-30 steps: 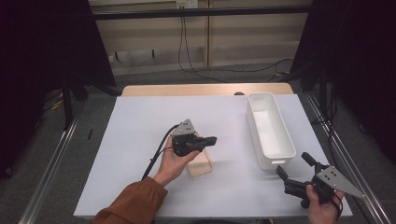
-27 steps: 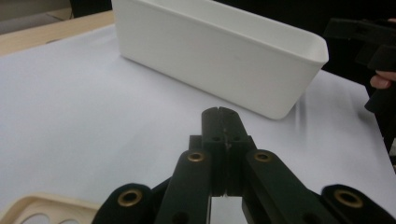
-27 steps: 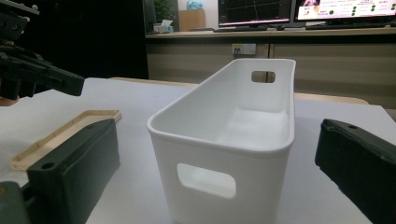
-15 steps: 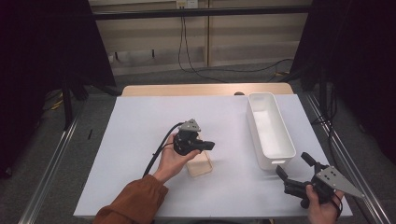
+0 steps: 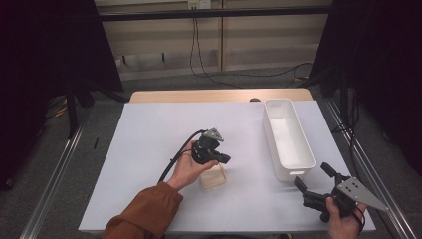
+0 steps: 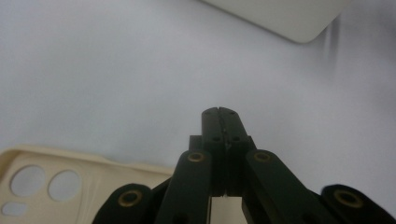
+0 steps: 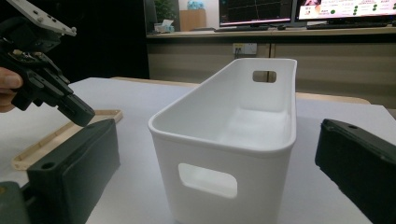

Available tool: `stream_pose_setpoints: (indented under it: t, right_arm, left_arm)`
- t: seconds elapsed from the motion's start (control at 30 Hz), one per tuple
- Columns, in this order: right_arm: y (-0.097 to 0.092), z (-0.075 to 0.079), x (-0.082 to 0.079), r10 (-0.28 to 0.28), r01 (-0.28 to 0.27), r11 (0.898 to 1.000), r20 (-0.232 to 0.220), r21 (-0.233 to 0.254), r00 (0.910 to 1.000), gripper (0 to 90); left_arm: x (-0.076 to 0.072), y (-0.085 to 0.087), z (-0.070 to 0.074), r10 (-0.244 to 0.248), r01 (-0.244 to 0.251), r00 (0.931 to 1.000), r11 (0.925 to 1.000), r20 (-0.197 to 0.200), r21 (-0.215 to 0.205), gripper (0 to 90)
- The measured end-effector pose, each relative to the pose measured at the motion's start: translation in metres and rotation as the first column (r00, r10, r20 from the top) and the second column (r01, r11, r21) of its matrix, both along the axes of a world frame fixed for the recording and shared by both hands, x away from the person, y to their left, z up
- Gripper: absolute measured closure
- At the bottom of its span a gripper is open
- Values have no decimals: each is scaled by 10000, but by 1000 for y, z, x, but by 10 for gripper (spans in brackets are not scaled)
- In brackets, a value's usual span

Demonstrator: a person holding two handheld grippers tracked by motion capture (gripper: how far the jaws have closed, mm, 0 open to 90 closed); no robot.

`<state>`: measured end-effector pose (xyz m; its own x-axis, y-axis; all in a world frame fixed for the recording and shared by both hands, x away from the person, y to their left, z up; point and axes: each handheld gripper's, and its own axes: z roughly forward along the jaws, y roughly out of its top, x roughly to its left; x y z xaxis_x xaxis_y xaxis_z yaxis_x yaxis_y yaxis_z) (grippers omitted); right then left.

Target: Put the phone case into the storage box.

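Note:
A beige phone case (image 5: 214, 178) lies flat on the white table sheet (image 5: 149, 139), just in front of a person's left hand. My left gripper (image 5: 227, 159) hangs just above the case's far edge, jaws shut with nothing between them and pointing right and slightly down. In the left gripper view the shut jaws of the left gripper (image 6: 219, 113) hover over bare sheet, with the phone case (image 6: 56, 179), camera cut-outs showing, at the lower left. My right gripper (image 5: 313, 177) rests open at the near right, aimed at the white bin (image 5: 288, 142).
The long white bin (image 7: 229, 154), nothing inside it, stands lengthwise at the table's right; its handle-slot end faces the right gripper's wide-apart fingers (image 7: 74, 172). The left gripper (image 7: 70, 109) and phone case (image 7: 60, 135) lie left of it. Metal rails flank the table.
The left gripper's jaws have tipped slightly downward toward the phone case. The right gripper and the bin have not moved.

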<state>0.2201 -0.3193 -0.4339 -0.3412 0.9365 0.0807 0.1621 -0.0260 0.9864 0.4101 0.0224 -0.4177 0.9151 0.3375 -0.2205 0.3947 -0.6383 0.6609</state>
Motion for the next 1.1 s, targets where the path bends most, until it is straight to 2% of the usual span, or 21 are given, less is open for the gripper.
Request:
stream_pose_setpoints:
  t: [0.03,0.1,0.13,0.23,0.33,0.4,0.43,0.6,0.73,0.83,1.0,1.07,1.1]
  right_arm:
    - [0,0,0,-7,7,10000,-4,11,10000,0]
    - [0,0,0,8,-8,10000,-4,-9,10000,0]
    - [0,0,0,20,-20,10000,7,-18,10000,0]
    - [1,0,0,35,-35,10000,-3,-16,10000,0]
    - [0,0,0,35,-35,10000,13,-31,10000,0]
    - [1,0,0,42,-42,10000,-4,-33,10000,0]
    - [1,0,0,43,-43,10000,-3,-27,10000,0]
    - [1,0,0,60,-60,10000,-10,-22,10000,0]
    - [1,0,0,78,-78,10000,-20,-53,10000,0]
    - [1,0,0,69,-69,10000,-23,-41,10000,0]
    - [1,0,0,82,-82,10000,-21,-42,10000,0]
    - [1,0,0,78,-78,10000,-17,-36,10000,0]
    - [1,0,0,70,-70,10000,-19,-36,10000,0]
  left_arm:
    - [1,-1,-2,-122,125,9999,9997,-111,211,900]
    - [0,-2,-6,-86,98,9995,9992,-299,379,900]
    - [1,-2,-6,-194,202,9996,9988,-195,440,900]
    - [-1,-5,-8,-141,156,9993,9989,-334,446,900]
    - [-4,-9,-10,-271,302,9988,9966,-409,766,900]
    - [-5,-10,-12,-72,95,9997,9961,-254,883,900]
    - [-5,-11,-13,-92,124,9993,9958,-359,906,900]
    - [-9,-16,-14,-483,525,9981,9920,-390,1150,900]
    - [-11,-19,-20,-510,576,9974,9888,-511,1378,900]
    - [-11,-19,-23,-414,500,9969,9899,-672,1327,900]
    - [-11,-20,-23,-358,454,9968,9896,-714,1369,900]
    - [-11,-20,-23,-531,620,9966,9867,-624,1503,900]
    - [-12,-20,-24,-496,596,9963,9871,-704,1484,900]
